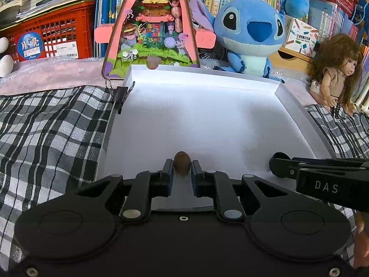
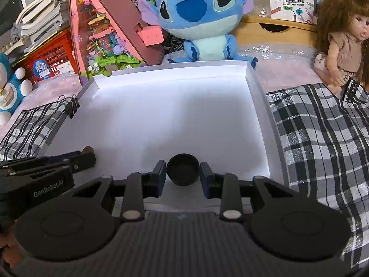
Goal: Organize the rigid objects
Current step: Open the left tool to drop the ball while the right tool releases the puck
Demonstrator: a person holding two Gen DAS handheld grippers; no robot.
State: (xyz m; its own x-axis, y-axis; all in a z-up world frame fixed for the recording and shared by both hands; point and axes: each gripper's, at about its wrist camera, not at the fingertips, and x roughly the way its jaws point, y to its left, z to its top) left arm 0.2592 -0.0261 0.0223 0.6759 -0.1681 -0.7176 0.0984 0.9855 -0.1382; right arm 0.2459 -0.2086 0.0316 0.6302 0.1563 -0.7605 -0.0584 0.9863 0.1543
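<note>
The tray (image 1: 230, 87) was plain white; the cloth (image 1: 50, 124) around it was checked black, white and grey. Between black fingers (image 1: 168, 168) sat a brown nut (image 1: 182, 166) — elsewhere, a black cap (image 2: 183, 169). The plush (image 1: 250, 30) was blue, the crate (image 1: 62, 27) red.

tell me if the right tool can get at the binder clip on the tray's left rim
Probably not directly: the right tool has a black cap between its fingers, and the left tool sits between it and the binder clip.
</note>
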